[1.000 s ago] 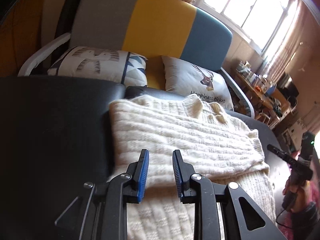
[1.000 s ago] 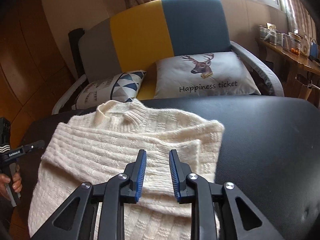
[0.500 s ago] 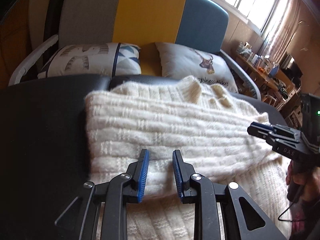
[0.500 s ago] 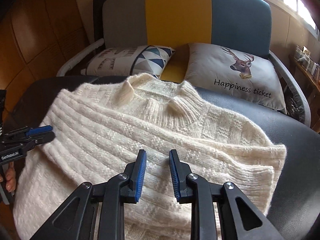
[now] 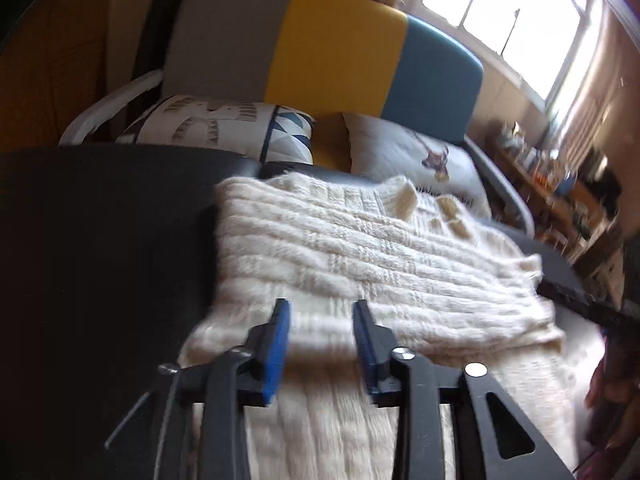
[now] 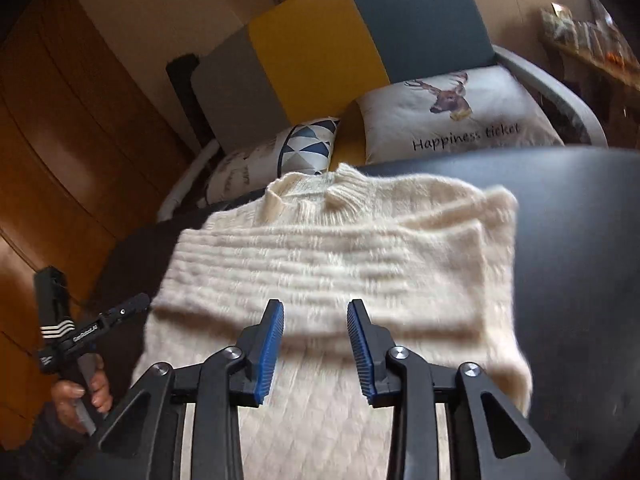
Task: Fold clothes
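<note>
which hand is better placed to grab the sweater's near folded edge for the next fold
Neither clearly. The left gripper and right gripper, both opening, hang over the sweater fold's near edge, nothing between their fingers.

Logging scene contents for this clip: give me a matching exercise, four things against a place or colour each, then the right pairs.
Things:
1. sweater
2. deer cushion
3. triangle cushion
4. sofa backrest

Descriptions:
A. grey, yellow and blue panels
B. cream knit, spread on the dark surface
C. printed "Happiness ticket"
D. blue and white geometric pattern

Pairs: 1-B, 2-C, 3-D, 4-A
</note>
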The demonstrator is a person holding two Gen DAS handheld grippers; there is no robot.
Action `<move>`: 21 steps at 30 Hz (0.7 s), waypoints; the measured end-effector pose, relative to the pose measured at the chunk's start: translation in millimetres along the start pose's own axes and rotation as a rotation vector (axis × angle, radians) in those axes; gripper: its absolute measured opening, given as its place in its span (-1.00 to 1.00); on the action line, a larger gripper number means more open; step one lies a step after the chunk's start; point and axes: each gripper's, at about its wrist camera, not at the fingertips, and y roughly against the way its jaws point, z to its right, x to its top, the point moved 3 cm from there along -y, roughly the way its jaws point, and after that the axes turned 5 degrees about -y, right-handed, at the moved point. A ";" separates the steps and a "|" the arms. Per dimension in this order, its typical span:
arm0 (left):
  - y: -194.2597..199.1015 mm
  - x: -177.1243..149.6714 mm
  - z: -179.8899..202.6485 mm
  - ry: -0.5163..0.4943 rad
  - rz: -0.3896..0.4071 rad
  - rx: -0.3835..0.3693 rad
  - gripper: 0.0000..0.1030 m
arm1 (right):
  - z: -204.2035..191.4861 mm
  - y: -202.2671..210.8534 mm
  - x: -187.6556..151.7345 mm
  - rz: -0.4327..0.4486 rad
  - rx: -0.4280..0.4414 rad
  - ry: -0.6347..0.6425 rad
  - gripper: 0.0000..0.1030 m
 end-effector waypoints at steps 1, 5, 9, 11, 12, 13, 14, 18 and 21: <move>14.3 -9.1 -3.6 0.010 0.009 -0.015 -0.03 | 11.8 18.6 -14.0 -0.008 0.033 -0.045 -0.30; 67.8 -47.6 -17.7 0.045 0.036 -0.062 0.01 | 62.7 77.0 -82.8 -0.060 0.082 -0.219 -0.24; 99.9 -98.5 -28.8 0.049 0.001 -0.050 0.02 | 95.8 109.3 -143.8 -0.141 0.117 -0.330 -0.22; 108.6 -121.6 -33.1 0.056 -0.028 -0.048 0.02 | 100.4 111.1 -163.8 -0.169 0.134 -0.354 -0.22; 111.9 -131.1 -34.3 0.055 -0.041 -0.047 0.02 | 102.3 110.7 -172.9 -0.184 0.147 -0.367 -0.22; 115.1 -140.5 -35.5 0.054 -0.054 -0.045 0.02 | 102.9 110.1 -178.7 -0.193 0.161 -0.375 -0.22; 118.4 -150.0 -36.7 0.054 -0.067 -0.044 0.02 | 101.6 109.0 -179.9 -0.191 0.177 -0.375 -0.22; 130.4 -179.7 -40.6 0.047 -0.095 -0.045 0.10 | 88.6 94.4 -179.9 -0.218 0.244 -0.356 -0.22; 138.3 -190.4 -40.6 0.043 -0.093 -0.062 0.32 | 69.6 76.3 -176.4 -0.249 0.275 -0.301 -0.22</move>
